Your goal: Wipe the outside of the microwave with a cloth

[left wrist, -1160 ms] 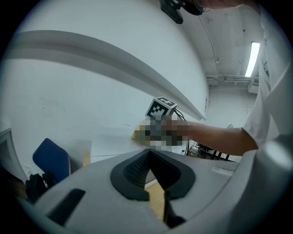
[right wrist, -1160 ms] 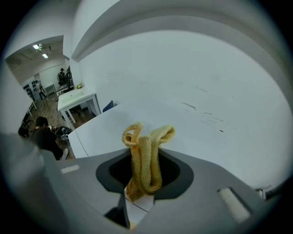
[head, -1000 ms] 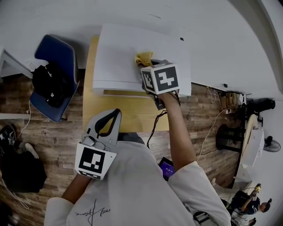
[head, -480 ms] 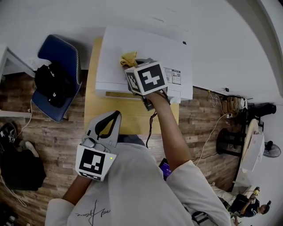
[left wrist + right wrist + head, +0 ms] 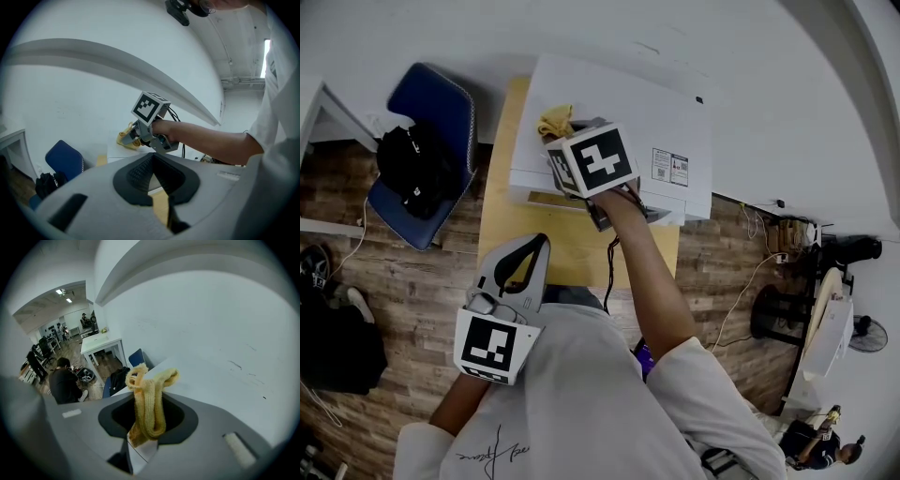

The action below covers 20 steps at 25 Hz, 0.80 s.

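The white microwave (image 5: 623, 117) stands on a light wooden table (image 5: 520, 225) against the wall. My right gripper (image 5: 563, 132) reaches over its top near the left back corner, shut on a bunched yellow cloth (image 5: 554, 120) that rests on the top panel. In the right gripper view the cloth (image 5: 149, 401) stands up between the jaws over the microwave's white top (image 5: 211, 380). The left gripper view shows that gripper (image 5: 136, 137) and cloth (image 5: 124, 139) from the front. My left gripper (image 5: 541, 242) hangs low near my body in front of the table, shut and holding nothing.
A blue chair (image 5: 441, 103) with a black bag (image 5: 414, 167) sits left of the table. The white wall runs right behind the microwave. Cables (image 5: 741, 272) trail over the wooden floor at right. A person (image 5: 63, 383) crouches far off in the room.
My right gripper has slid left across the microwave's top with the yellow cloth, from about the middle to near the left edge. The left gripper has stayed put.
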### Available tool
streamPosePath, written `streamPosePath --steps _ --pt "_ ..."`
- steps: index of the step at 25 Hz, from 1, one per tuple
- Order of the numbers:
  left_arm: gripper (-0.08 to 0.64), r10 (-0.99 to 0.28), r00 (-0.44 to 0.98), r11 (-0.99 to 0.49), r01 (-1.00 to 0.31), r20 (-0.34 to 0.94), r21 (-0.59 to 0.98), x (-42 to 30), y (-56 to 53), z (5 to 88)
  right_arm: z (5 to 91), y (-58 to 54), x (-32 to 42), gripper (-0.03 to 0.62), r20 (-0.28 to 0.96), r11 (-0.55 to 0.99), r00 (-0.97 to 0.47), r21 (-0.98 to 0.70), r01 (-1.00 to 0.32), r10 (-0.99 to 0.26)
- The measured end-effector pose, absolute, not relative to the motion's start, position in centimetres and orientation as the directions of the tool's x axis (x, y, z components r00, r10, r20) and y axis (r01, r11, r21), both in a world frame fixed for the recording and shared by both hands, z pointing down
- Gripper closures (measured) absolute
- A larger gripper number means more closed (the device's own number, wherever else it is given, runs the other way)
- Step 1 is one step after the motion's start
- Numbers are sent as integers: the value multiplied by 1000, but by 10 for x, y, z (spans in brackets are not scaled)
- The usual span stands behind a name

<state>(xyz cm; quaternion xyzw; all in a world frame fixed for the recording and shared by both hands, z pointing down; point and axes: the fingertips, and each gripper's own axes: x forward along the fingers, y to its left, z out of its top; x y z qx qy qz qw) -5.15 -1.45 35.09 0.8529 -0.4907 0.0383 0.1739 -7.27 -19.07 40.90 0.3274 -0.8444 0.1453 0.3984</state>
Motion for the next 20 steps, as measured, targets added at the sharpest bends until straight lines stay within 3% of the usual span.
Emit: streamPosePath --steps 12,20 --pt "569 -871 428 -364 -892 242 268 -76 -10 352 409 -181 -115 474 746 803 -538 -8 -596 -393" --pt "569 -866 420 -354 -899 272 258 -87 -2 359 397 -145 -150 476 675 849 -691 -182 -496 -260"
